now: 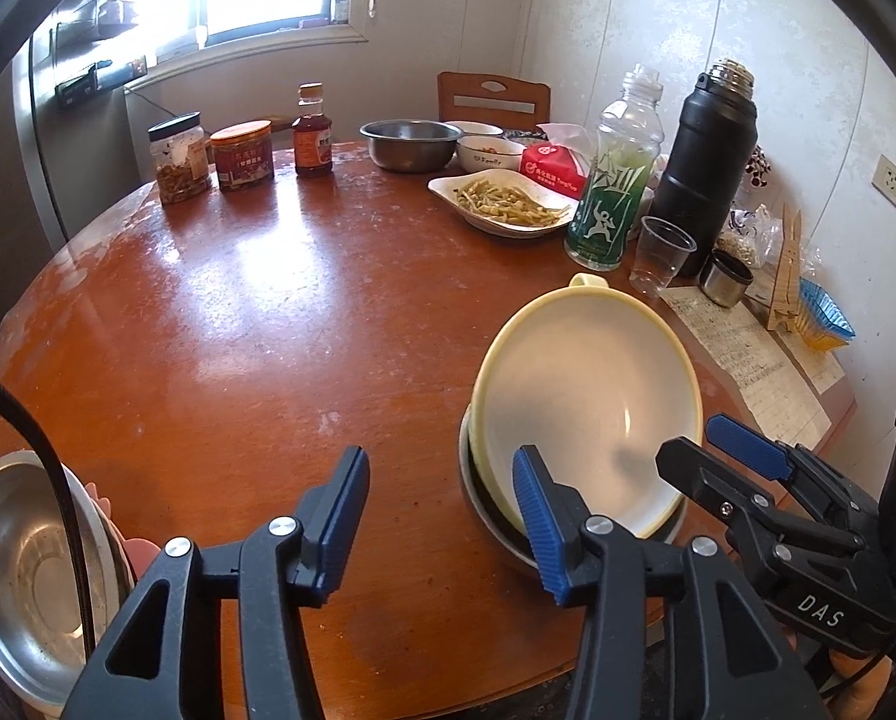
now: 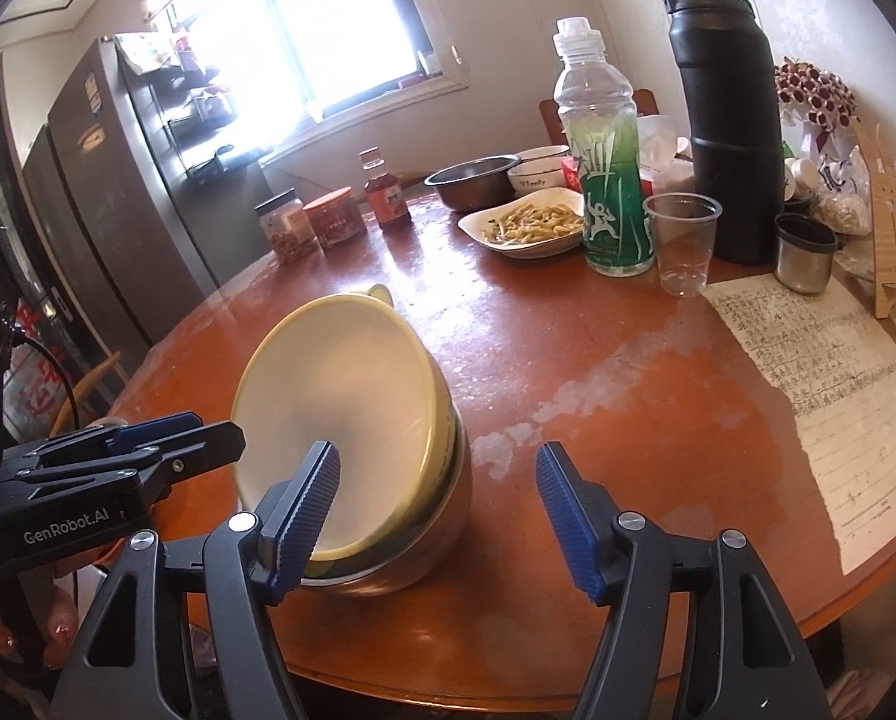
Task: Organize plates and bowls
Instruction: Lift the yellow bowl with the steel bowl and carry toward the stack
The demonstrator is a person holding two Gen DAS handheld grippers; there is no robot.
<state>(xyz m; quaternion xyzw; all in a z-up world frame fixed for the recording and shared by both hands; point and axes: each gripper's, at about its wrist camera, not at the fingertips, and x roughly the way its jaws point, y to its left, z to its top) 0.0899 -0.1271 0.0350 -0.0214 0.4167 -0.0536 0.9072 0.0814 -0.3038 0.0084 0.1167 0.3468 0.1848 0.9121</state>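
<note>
Left gripper [image 1: 441, 525]: jaws apart, clamping nothing. Right gripper [image 2: 438, 519]: jaws apart, left pad beside the rim, contact unclear. Only the left wrist view shows a steel plate [image 1: 27, 576], cut off at the near left edge. The cream bowl [image 1: 586, 402] sits tilted inside a steel bowl [image 2: 411, 546] near the table [image 1: 267, 360] front edge; the steel bowl is mostly hidden.

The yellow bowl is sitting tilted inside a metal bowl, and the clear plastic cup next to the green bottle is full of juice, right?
Not quite. The clear plastic cup beside the green bottle is empty, as the right wrist view shows. The rest holds: the yellow bowl sits tilted inside the metal bowl.
</note>
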